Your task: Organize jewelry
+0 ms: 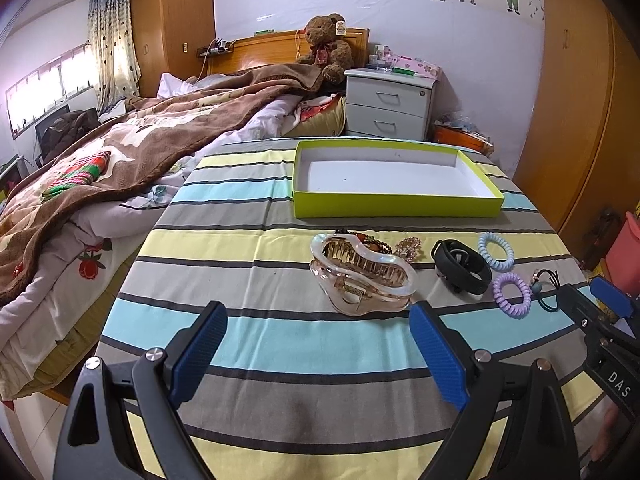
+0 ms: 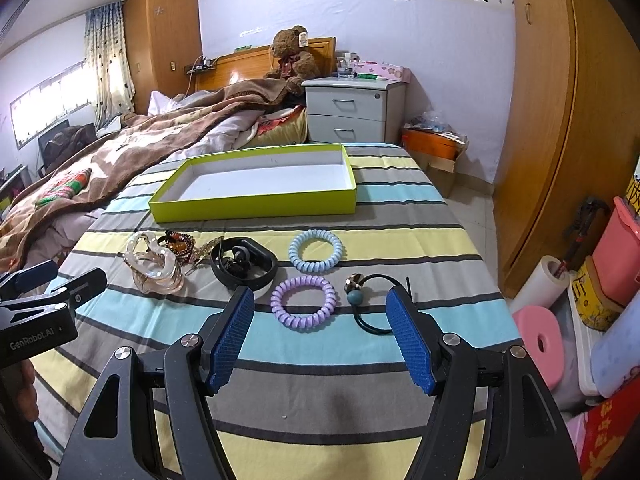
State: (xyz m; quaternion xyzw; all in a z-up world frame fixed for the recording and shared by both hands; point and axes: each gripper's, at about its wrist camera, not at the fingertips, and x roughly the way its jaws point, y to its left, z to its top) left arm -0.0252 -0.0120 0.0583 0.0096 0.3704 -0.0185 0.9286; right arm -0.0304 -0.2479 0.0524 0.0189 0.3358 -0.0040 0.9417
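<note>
A clear pink hair claw (image 1: 362,276) (image 2: 154,264) lies on the striped cloth, just ahead of my open left gripper (image 1: 318,312). Behind it sit a beaded brooch (image 2: 180,245) and a glittery clip (image 1: 409,247). To the right lie a black band (image 1: 461,272) (image 2: 244,264), a blue coil hair tie (image 2: 316,256) (image 1: 496,256), a purple coil hair tie (image 2: 303,303) (image 1: 512,290) and a dark elastic with a bead (image 2: 366,304). My right gripper (image 2: 320,300) is open, empty, with the purple coil between its fingertips' line. A shallow green box (image 1: 396,205) (image 2: 256,203), empty inside, stands beyond.
The striped table (image 1: 280,344) drops off to a bed with a brown blanket (image 1: 120,160) on the left. Right of the table stand a wooden wardrobe (image 2: 560,120), a pink stool (image 2: 538,340) and bins. A white nightstand (image 1: 388,104) is behind.
</note>
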